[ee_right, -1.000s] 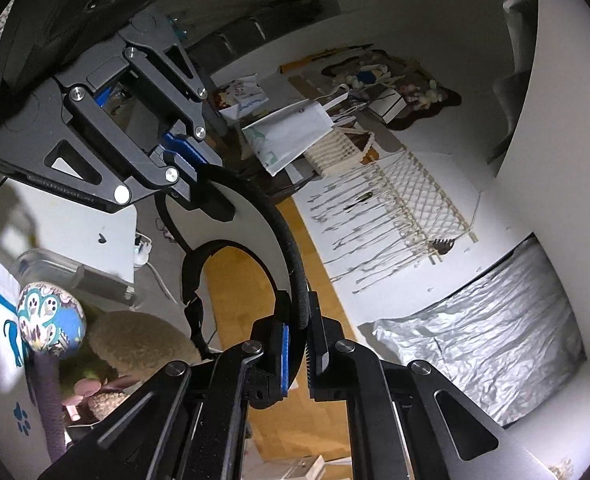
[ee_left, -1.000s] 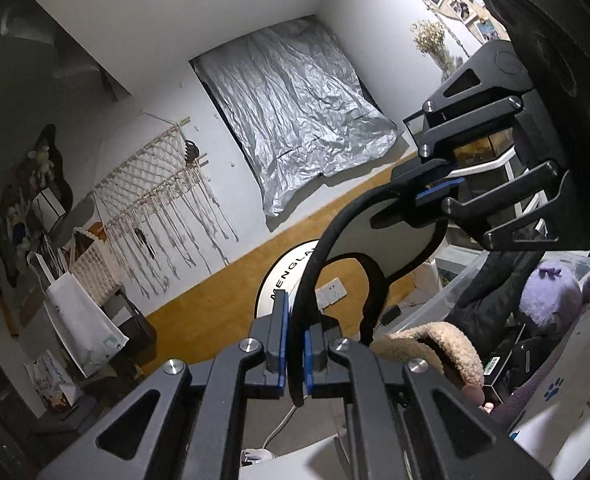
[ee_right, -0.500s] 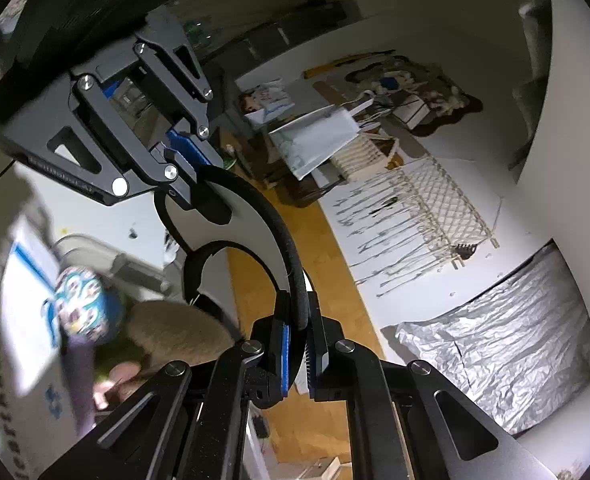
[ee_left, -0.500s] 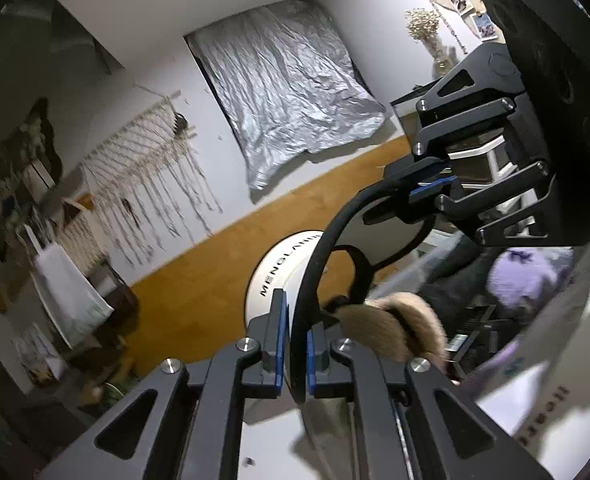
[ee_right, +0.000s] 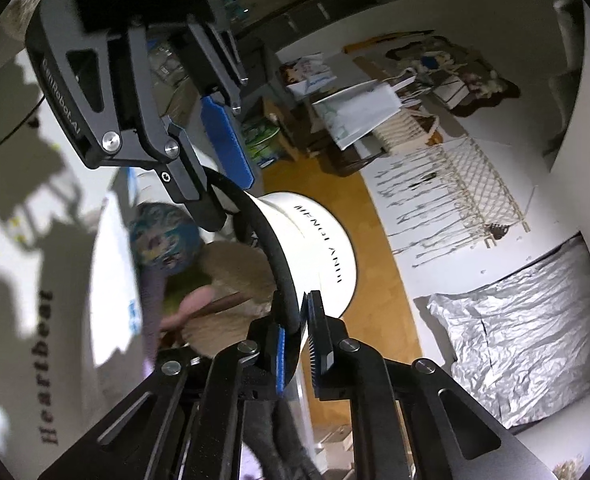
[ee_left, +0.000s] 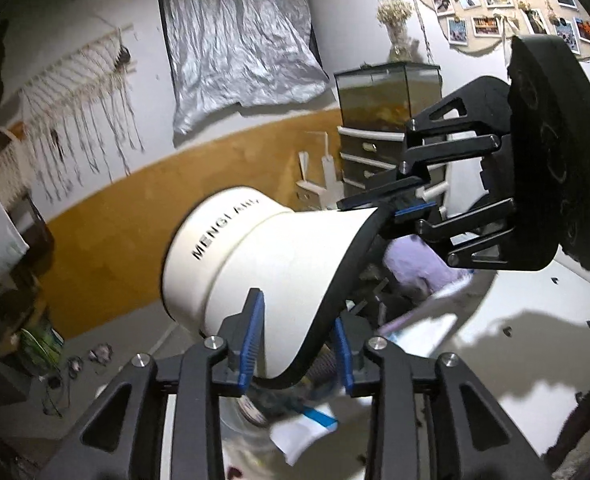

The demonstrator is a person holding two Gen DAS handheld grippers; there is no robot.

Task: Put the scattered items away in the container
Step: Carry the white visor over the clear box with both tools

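Left wrist view: the left gripper (ee_left: 297, 350) had just been opening, its blue pads standing clear on either side of the black band (ee_left: 347, 264), which ran loose between them. At the band's far end the right gripper (ee_left: 405, 206) was clamped on it. Below lay what looked like the bin (ee_left: 233, 414), blurred, with a purple toy (ee_left: 419, 268) inside; a white drum (ee_left: 223, 264) stood behind.

Right wrist view: the right gripper (ee_right: 298, 344) pinched the band (ee_right: 283, 264) between nearly closed pads, and the left gripper (ee_right: 223, 184) stood parted at the other end. A furry pad (ee_right: 231, 272) hung low among the toys.

With one end freed, the band could swing on the single grip and catch the bin's edge, or spring out onto the sheet.
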